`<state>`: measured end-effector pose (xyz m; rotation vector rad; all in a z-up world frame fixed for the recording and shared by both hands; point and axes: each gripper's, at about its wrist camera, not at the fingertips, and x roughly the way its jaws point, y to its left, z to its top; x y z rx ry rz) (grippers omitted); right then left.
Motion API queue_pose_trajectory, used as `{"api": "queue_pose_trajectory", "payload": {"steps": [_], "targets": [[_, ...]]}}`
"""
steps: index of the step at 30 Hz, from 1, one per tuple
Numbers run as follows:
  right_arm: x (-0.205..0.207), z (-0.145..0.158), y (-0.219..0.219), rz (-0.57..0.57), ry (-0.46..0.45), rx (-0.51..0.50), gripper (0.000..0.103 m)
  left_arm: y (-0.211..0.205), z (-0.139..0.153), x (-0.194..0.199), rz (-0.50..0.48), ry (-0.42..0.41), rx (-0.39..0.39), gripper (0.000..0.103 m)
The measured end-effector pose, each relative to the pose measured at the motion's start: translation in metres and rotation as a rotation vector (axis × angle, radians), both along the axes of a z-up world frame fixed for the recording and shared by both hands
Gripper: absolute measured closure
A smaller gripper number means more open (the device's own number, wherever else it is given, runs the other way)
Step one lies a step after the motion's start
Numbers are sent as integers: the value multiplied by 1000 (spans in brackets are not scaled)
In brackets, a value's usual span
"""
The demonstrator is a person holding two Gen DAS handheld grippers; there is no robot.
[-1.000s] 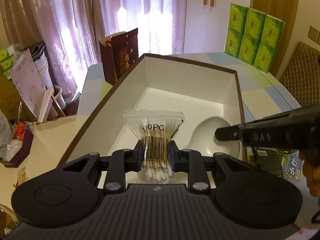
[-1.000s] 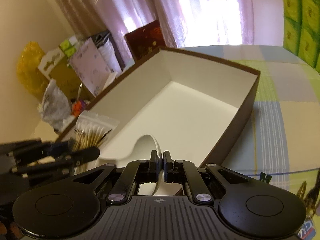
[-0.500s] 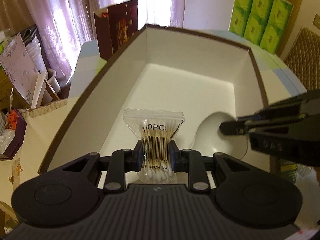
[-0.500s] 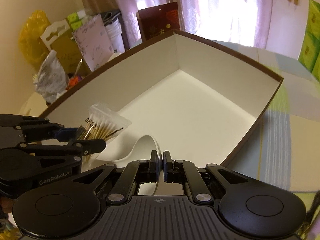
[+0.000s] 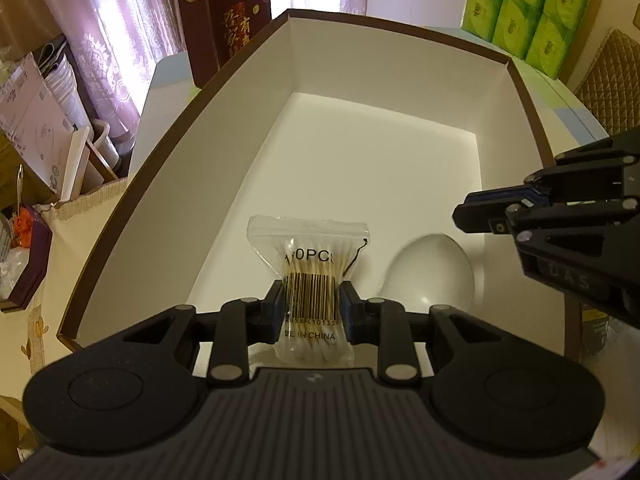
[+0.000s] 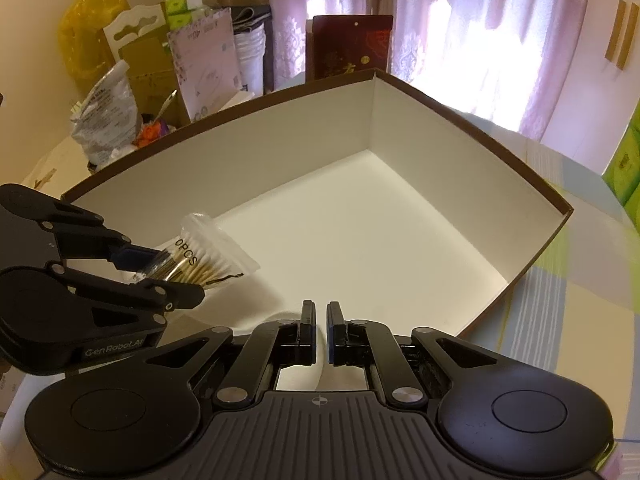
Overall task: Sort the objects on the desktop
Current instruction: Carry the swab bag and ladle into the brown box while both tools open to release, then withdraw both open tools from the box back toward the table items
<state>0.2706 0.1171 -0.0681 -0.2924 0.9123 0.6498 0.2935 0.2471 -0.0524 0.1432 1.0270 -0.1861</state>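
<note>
A clear zip bag of cotton swabs [image 5: 316, 276] with a barcode is pinched upright in my left gripper [image 5: 312, 304], which is shut on it. The bag hangs over the near left part of the white-lined brown box [image 5: 400, 28]. The right wrist view shows the same bag [image 6: 212, 256] sticking out of the left gripper [image 6: 172, 276]. A white spoon [image 5: 432, 272] lies on the box floor, bowl up. My right gripper [image 5: 466, 210] hovers just above the spoon and to its right. In its own view the right gripper [image 6: 321, 316] stands narrowly open, holding nothing.
The box [image 6: 440, 132] fills most of the checked tablecloth [image 6: 580, 320]. A dark red gift bag [image 5: 236, 32] stands behind its far left corner. Green tissue packs [image 5: 520, 4] and a quilted chair [image 5: 612, 80] are at far right. Bags and cartons [image 6: 108, 112] crowd the left.
Both grippers have moved forward and down into the box. The right gripper's fingers have parted and let go of the white spoon, which now lies on the box floor.
</note>
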Motion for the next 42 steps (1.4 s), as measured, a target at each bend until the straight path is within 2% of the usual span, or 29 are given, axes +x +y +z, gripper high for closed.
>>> {"api": "queue_pose_trajectory", "payload": {"steps": [3,4,5,6,7,8,11,16,20,22,26,34,42], "targets": [[-1,0,1,25,5,-9,100,0,0,1,-5,3,3,77],[-2,0,1,29,5,-12,98,0,0,2,-3,4,4,72],[-2,-1,1,34,6,-15,91,0,0,2,2,3,7,65],[-2,-1,2,40,5,-17,82,0,1,2,4,1,10,64],[-3,0,2,45,-1,-20,54,-1,1,3,3,-1,13,62],[-4,1,2,50,-16,-21,34,-1,2,3,3,-1,13,60],[-12,4,4,75,-88,-35,26,-1,2,3,8,-3,25,54],[-16,2,6,124,-97,-65,14,-1,3,1,15,-11,43,36],[-17,2,4,160,-108,-80,6,-2,5,-1,10,-16,73,22],[-17,2,4,185,-111,-91,2,-2,5,-3,6,-16,80,21],[-20,4,2,229,-133,-112,2,-3,8,-5,7,-19,89,16],[-24,11,-4,257,-143,-107,2,-6,15,-17,8,-30,101,14],[-35,23,-12,254,-172,-81,2,-8,33,-31,56,-53,121,9]]}}
